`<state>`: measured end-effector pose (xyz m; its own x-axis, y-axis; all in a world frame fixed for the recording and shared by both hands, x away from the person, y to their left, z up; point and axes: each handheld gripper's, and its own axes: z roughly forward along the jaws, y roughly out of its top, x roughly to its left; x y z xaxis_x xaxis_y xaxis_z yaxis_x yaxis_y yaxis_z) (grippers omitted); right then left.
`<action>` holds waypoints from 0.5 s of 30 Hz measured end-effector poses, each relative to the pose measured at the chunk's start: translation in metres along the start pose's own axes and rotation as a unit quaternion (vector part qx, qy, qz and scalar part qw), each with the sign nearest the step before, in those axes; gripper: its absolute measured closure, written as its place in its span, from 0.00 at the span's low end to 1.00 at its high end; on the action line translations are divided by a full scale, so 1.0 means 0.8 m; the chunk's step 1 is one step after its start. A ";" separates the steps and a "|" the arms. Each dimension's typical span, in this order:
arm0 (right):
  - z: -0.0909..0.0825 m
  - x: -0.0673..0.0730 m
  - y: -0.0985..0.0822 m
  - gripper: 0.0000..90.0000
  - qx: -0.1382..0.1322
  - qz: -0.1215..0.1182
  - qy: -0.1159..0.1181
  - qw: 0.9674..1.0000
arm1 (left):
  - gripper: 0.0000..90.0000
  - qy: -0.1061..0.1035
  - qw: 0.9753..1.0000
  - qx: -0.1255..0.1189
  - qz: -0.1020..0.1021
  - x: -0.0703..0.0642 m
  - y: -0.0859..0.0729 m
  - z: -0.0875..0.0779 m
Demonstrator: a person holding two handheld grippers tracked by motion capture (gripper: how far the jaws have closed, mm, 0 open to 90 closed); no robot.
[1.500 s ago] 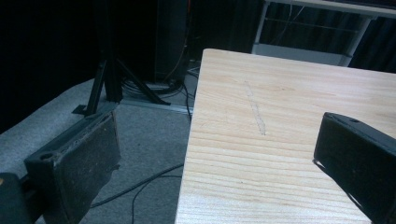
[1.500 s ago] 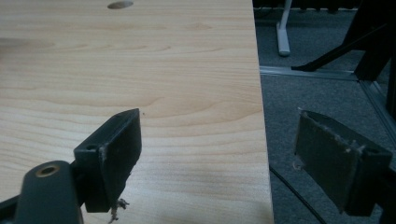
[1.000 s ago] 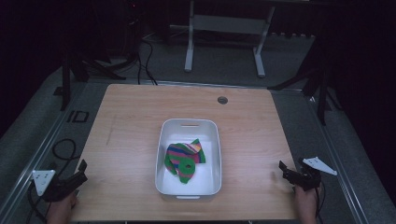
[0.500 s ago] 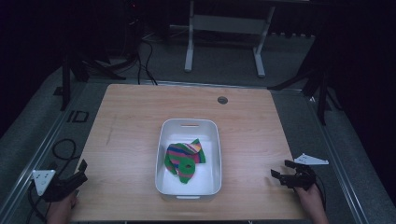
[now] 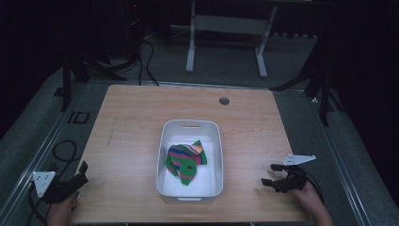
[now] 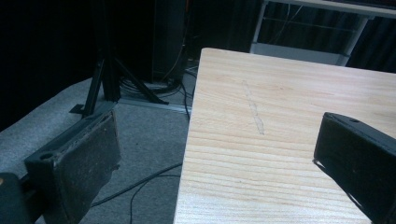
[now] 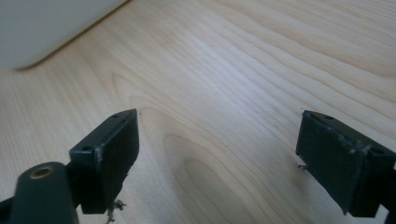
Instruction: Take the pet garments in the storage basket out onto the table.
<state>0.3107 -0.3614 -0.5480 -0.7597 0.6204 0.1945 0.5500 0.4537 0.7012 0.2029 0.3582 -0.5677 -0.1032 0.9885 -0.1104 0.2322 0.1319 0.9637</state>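
Observation:
A white plastic bin (image 5: 214, 133) stands in the middle of the wooden table (image 5: 136, 122). Inside it lies a crumpled cloth (image 5: 185, 159), green with multicoloured stripes. My left gripper (image 5: 81, 173) (image 6: 219, 154) is at the table's front left corner, open and empty, its jaws straddling the table's left edge. My right gripper (image 5: 269, 175) (image 7: 217, 149) hovers low over the table's front right part, pointing left toward the bin, open with nothing between its jaws. The bin's wall (image 7: 46, 28) shows at the top left of the right gripper view.
A round cable hole (image 5: 224, 100) sits near the table's far edge. Grey carpet (image 5: 33, 127) with cables (image 5: 63, 148) lies left of the table. A white desk frame (image 5: 226, 28) stands behind it, with black stands at both sides.
My right gripper has moved left from beyond the table's right edge to over the tabletop, toward the bin. The left gripper has stayed in place.

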 end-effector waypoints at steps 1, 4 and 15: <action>0.002 0.003 0.003 0.15 0.007 -0.012 -0.002 1.000 | 0.01 0.000 1.000 0.000 0.000 0.000 0.000 0.000; 0.007 0.008 0.011 0.15 0.009 -0.030 0.010 0.999 | 0.01 0.000 1.000 0.001 0.000 0.000 0.000 0.000; 0.016 0.030 0.048 0.15 0.013 -0.068 0.044 0.997 | 0.01 0.000 1.000 0.001 0.001 -0.001 0.000 0.000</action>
<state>0.3183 -0.3212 -0.5248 -0.8549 0.4942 0.1580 0.4474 0.5478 0.7069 0.2029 0.3575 -0.5676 -0.1032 0.9888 -0.1081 0.2335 0.1297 0.9637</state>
